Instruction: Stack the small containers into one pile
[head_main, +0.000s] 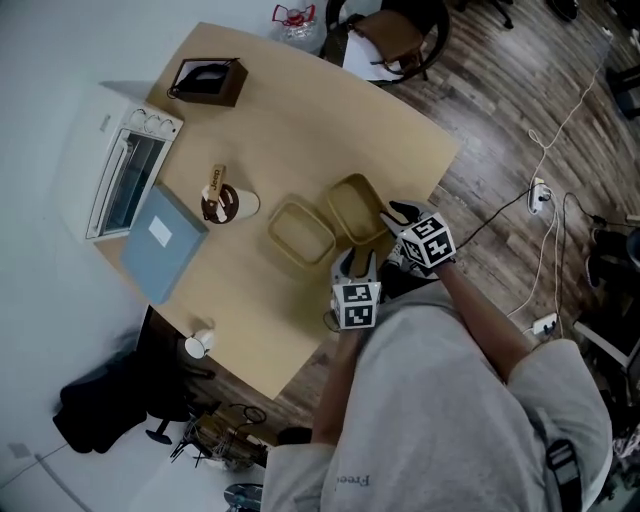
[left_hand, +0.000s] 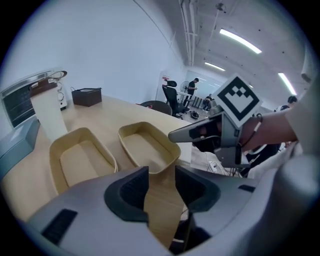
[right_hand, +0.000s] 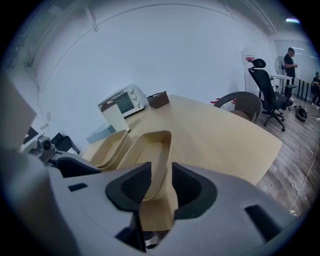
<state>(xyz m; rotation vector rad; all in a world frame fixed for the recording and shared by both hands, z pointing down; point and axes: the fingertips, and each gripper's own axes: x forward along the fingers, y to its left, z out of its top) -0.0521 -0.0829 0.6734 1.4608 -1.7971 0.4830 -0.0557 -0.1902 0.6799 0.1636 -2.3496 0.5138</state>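
Two shallow tan containers lie side by side on the wooden table (head_main: 300, 130), near its front corner. The left container (head_main: 300, 236) (left_hand: 80, 157) lies farther in, the right container (head_main: 357, 207) (left_hand: 148, 145) (right_hand: 152, 147) closer to the edge. My left gripper (head_main: 355, 263) (left_hand: 161, 175) is open just short of the right container's near rim, with only bare table between its jaws. My right gripper (head_main: 398, 214) (right_hand: 161, 172) (left_hand: 182, 133) is open, and the right container's end wall stands between its jaws without being clamped.
A white toaster oven (head_main: 125, 175) and a blue folder (head_main: 165, 240) are at the table's left. A dark box (head_main: 210, 80) sits at the far corner, a white cup with a brown tool (head_main: 228, 203) near the containers, a small cup (head_main: 198, 345) at the near-left edge. Office chairs (head_main: 400, 35) stand beyond.
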